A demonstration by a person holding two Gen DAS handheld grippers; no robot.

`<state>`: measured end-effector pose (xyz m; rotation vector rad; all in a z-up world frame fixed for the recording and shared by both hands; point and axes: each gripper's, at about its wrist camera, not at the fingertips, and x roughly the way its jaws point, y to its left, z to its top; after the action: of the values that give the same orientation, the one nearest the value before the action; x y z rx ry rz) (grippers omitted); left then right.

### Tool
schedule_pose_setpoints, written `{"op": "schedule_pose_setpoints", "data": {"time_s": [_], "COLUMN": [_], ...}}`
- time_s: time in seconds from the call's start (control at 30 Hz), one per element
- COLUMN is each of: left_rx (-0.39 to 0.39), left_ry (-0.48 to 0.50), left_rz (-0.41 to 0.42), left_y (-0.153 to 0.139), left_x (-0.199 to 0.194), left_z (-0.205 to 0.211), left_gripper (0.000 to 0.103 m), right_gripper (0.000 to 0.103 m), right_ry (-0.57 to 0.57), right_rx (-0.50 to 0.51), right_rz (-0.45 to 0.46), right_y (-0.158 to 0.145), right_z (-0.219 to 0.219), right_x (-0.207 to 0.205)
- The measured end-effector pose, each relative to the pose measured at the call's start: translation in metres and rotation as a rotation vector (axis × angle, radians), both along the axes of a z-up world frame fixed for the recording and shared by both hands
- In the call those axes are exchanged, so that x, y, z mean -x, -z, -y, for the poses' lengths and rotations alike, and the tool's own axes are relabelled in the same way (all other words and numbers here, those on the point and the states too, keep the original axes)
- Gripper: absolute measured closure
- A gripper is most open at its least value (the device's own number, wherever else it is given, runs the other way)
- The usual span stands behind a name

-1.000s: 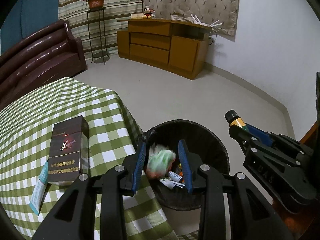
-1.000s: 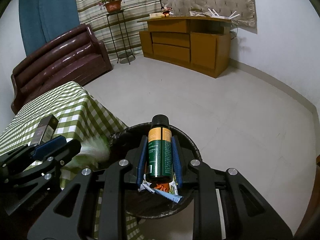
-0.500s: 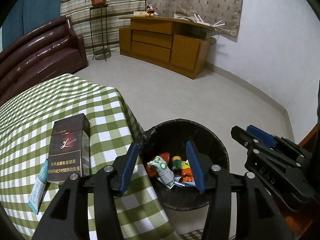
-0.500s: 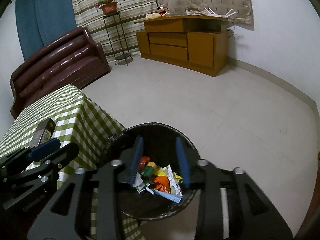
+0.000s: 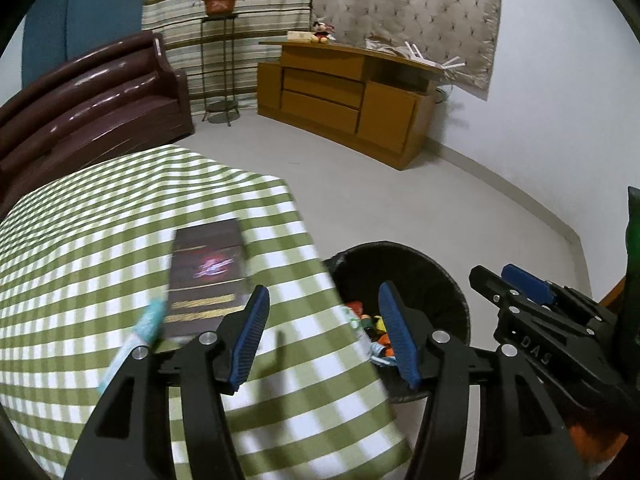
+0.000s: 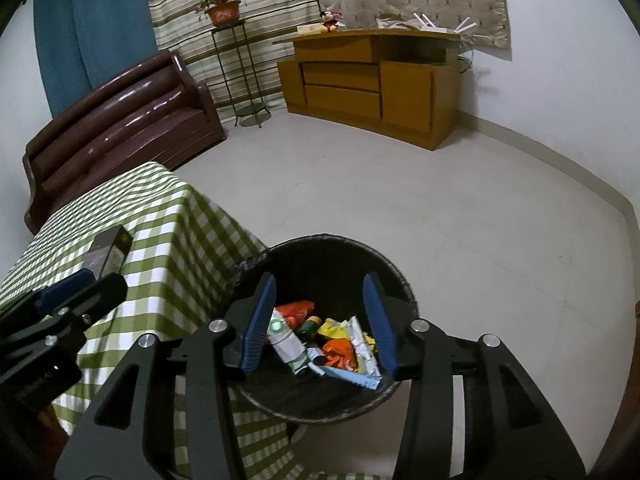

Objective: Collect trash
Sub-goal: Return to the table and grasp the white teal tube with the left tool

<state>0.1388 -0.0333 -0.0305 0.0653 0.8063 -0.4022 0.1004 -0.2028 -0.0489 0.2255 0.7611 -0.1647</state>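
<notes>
Over the round black-lined trash bin (image 6: 320, 264) the right gripper (image 6: 318, 322) hangs with jaws just opened and empty, the crumpled wrappers and green bottle (image 6: 310, 326) lying inside. Beside it the left gripper (image 5: 322, 336), also just opened with nothing between its fingers, faces the green-checked table (image 5: 100, 240). Next comes, I judge, a reach for the dark rectangular carton (image 5: 206, 276) or the pale blue tube (image 5: 134, 338) touching it.

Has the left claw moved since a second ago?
Yes. The left claw, jaws just opening and empty, has swung away from the black bin toward the checked tablecloth: the bin sat centred between its fingers earlier and now lies to the right.
</notes>
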Motion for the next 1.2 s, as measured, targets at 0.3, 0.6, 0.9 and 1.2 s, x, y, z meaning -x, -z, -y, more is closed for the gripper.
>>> {"op": "schedule_pose_setpoints", "data": {"time_s": [0.3,0.6,0.9,1.2], "left_rx": [-0.039,-0.071,-0.107,-0.118], "left_ry": [-0.074,-0.140,-0.158,-0.109], "left_rz": [0.026,0.006,-0.081,-0.105], "left_y": [-0.002,0.004,0.025,0.031], "left_x": [0.011,0.009,-0.009,-0.024], "left_z": [-0.046,-0.091,-0.114,-0.114], "left_gripper": [0.043,0.043,0.042,0.050], "right_gripper": [0.058,0.058,0.057,0.057], "right_ry": [-0.056,-0.103,-0.138,-0.160], "right_rx": [-0.001,-0.004,-0.002,0.002], "right_rz": [0.002,-0.003,-0.012,-0.019], "right_y": [-0.007,-0.010,-0.011,-0.014], "right_z": [-0.029,-0.053,-0.072,-0.087], "right_x": [0.001,0.001,-0.003,-0.009]}}
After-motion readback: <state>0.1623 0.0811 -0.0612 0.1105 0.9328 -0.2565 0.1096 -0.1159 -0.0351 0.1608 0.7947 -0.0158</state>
